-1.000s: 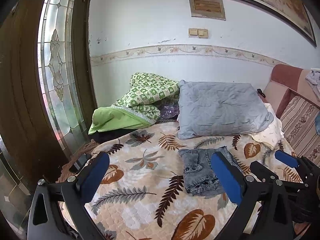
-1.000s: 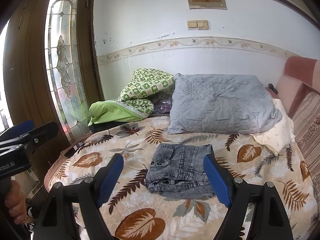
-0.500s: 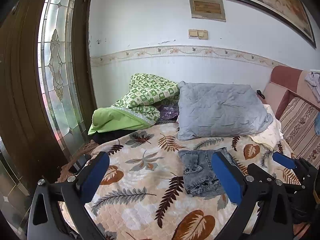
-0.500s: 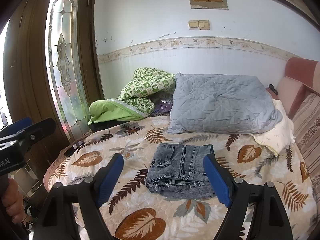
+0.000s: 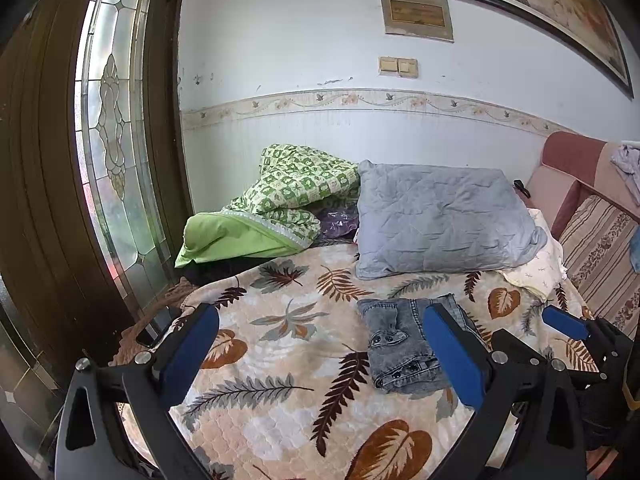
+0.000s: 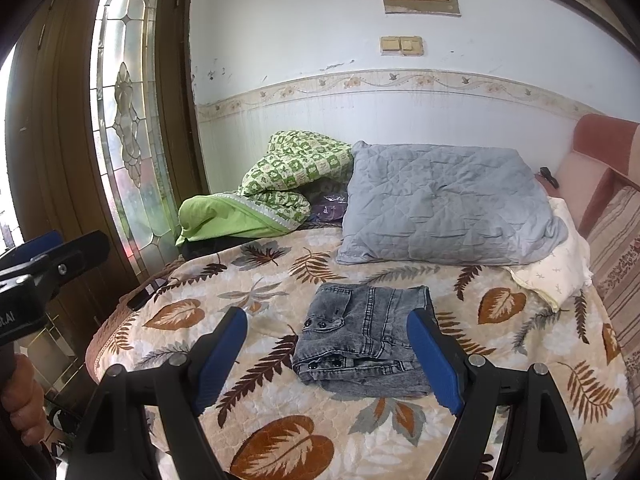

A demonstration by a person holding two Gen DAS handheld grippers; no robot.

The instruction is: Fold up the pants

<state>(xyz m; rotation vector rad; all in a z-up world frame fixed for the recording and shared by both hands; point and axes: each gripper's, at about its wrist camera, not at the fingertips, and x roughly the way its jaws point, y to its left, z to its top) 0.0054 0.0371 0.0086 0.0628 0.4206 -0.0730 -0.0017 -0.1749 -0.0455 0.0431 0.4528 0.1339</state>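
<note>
Pants: grey denim, folded into a compact stack, lying on the leaf-print bedspread just in front of the grey pillow.
Left gripper: jaws wide, nothing between them, above the bedspread, left of the pants.
Right gripper: jaws wide, empty, held before the pants without touching.

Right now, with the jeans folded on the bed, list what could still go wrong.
1. The folded jeans are a loose stack with uneven layers at the near edge; a nudge from the open right gripper could undo the fold.
2. The leaf-print blanket looks soft and rumpled, so pressing near the stack may tilt it.
3. The left gripper, also open, hangs close beside the jeans and could snag the fabric.
</note>
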